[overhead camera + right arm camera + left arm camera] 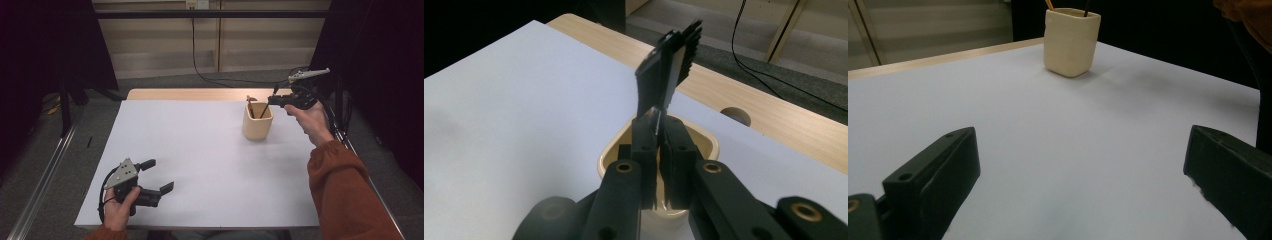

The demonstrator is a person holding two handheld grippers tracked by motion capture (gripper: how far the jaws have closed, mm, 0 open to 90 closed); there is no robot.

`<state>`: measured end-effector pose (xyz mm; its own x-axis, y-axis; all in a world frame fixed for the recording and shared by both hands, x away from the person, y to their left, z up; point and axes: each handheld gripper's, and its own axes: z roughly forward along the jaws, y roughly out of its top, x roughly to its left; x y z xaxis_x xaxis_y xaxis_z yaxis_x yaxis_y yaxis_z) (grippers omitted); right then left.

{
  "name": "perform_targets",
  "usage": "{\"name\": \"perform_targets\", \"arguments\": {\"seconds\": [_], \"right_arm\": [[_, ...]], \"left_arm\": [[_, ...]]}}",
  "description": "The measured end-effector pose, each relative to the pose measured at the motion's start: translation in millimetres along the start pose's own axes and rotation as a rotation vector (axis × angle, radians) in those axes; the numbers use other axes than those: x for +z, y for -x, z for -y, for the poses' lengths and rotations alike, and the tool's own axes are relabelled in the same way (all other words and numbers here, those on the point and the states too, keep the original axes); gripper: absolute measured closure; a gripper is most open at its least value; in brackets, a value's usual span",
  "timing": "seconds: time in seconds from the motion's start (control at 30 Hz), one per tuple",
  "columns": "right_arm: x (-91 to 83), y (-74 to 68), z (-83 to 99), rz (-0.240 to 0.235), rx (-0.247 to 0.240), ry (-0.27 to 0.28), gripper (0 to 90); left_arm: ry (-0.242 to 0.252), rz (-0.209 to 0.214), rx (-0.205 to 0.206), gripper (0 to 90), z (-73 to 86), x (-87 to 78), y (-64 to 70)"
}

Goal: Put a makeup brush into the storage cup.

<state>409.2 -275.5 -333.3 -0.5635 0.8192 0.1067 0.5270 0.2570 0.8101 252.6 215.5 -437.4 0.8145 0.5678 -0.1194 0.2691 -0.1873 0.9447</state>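
A white rectangular tabletop [200, 165] with a strip of bare light wood along its far edge carries everything in play. Toward its far right corner stands a cream-coloured, square-sided cup with rounded corners [257, 122], upright and well in from the right edge; a thin wooden-handled stick [250, 106] leans inside it at the far left side.

At the near left corner, the person's left hand [119, 207] holds the left gripper [159, 176] low over the surface — its two black jaws stand wide apart with nothing between them. In the left gripper view the bare white surface shows between those jaws, with the cup [1070, 42] far ahead.

The right arm, in a rust-orange sleeve [345, 195], reaches up along the right edge. The right hand [314, 122] holds the right gripper [274, 100] just above the cup's rim, on its right side. In the right gripper view its jaws are pressed together on the flat dark handle of a small black brush [669, 65], whose bristled head sticks up past the jaw tips — directly over the cup's opening [706, 142]. In the high view the brush's lower end [264, 110] slants down into the cup.
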Motion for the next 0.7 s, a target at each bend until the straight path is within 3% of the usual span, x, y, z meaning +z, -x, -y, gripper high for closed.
{"name": "perform_targets", "arguments": {"seconds": [0.7], "right_arm": [[14.7, -0.3, 16.1, -0.022, 0.004, -0.009, 85.4]], "left_arm": [[0.003, 0.01, 0.021, 1.6, -0.7, -0.8, 2.5]]}}
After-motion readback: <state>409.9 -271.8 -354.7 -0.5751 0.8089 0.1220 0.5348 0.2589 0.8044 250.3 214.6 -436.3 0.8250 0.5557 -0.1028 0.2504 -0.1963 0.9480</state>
